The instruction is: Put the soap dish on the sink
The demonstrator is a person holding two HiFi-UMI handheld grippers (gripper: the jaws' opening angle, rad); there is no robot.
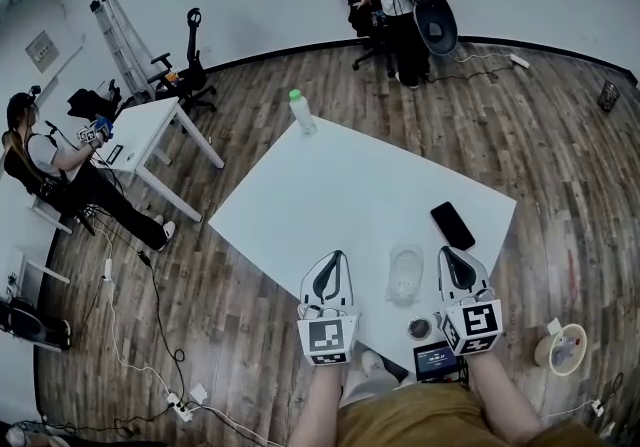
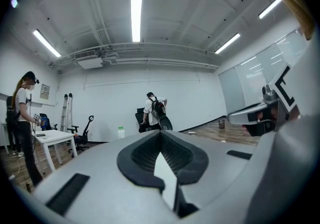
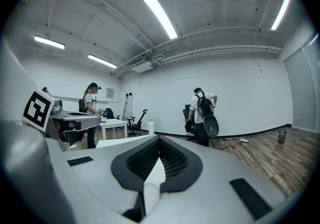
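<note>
The soap dish (image 1: 405,275), a pale see-through oval, lies on the white table (image 1: 330,195) near its front edge. It sits between my two grippers and touches neither. My left gripper (image 1: 335,257) hovers to its left, jaws shut with nothing between them; the left gripper view shows the same closed jaws (image 2: 161,133). My right gripper (image 1: 449,253) is just right of the dish, also shut and holding nothing, as the right gripper view confirms (image 3: 159,139). Both point level, away from me across the table. No sink shows in any view.
A black phone (image 1: 452,225) lies past the right gripper. A bottle with a green cap (image 1: 301,112) stands at the table's far corner. A small dark round object (image 1: 420,327) and a small screen device (image 1: 437,360) sit at the near edge. A tape roll (image 1: 562,347) lies on the floor.
</note>
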